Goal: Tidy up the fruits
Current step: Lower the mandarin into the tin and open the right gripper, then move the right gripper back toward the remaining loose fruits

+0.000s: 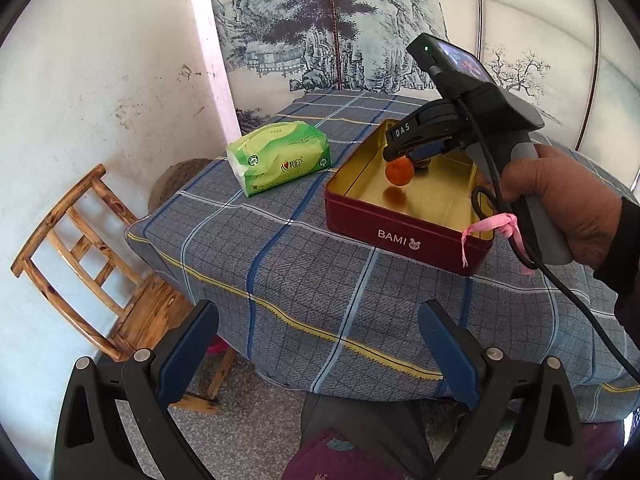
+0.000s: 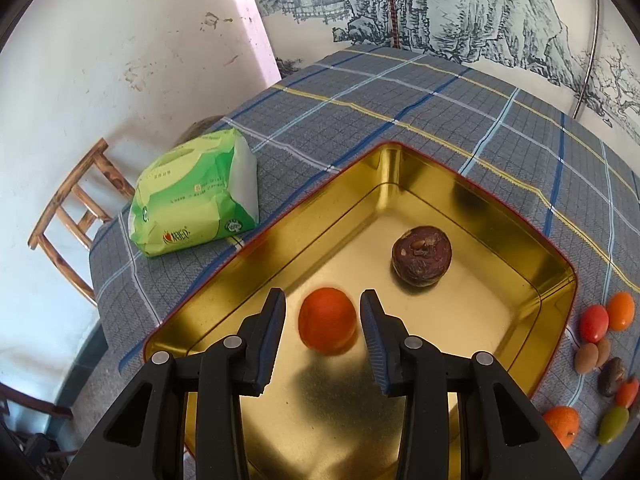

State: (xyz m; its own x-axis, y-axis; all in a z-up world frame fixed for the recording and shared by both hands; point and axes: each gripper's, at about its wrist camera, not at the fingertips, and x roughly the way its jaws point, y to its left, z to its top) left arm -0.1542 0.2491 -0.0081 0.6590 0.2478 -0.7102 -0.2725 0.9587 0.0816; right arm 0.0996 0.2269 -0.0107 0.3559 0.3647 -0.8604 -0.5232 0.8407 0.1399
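Right gripper (image 2: 323, 320) over the open red tin (image 2: 558, 276), jaws narrowed around an orange fruit (image 2: 327, 322); contact unclear. Brown fruit (image 2: 421, 255) sits deeper inside. Left gripper (image 1: 318, 340) wide apart, empty, above the tablecloth (image 1: 280, 264).

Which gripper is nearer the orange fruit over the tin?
Right. The right gripper sits over the tin with the orange fruit between its fingers. The left gripper hangs open off the table's near edge, well short of the tin.
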